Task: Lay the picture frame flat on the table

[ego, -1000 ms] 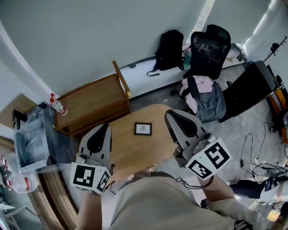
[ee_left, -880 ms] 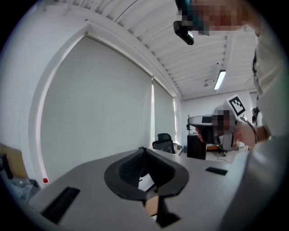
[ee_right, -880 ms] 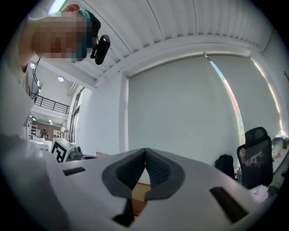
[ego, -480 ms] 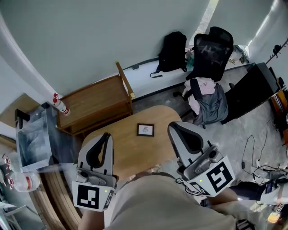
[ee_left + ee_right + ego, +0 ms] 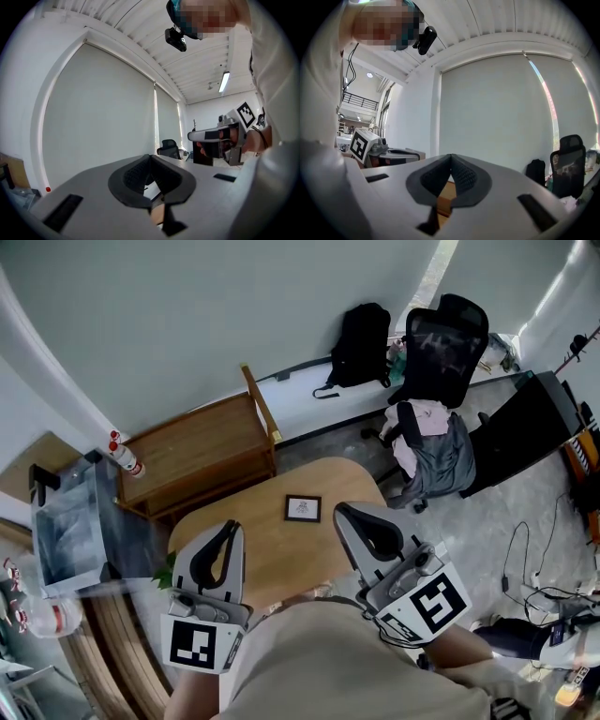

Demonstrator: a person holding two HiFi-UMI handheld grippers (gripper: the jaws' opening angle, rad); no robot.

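Frame beyond both claws
My left gripper [image 5: 228,529] and right gripper [image 5: 345,513] are pressed together, empty; picture frame [image 5: 303,508] farther on table [image 5: 262,554], seemingly flat already.

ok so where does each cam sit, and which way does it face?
Head view: on the person's head, steeply down at table, picture frame; shows left tongs, right tongs, torso.
Left gripper view: on left tongs, along shut jaws toward the blind; right tongs visible.
Right gripper view: on right tongs, same way; left tongs visible.
Shared: office chair in all three.
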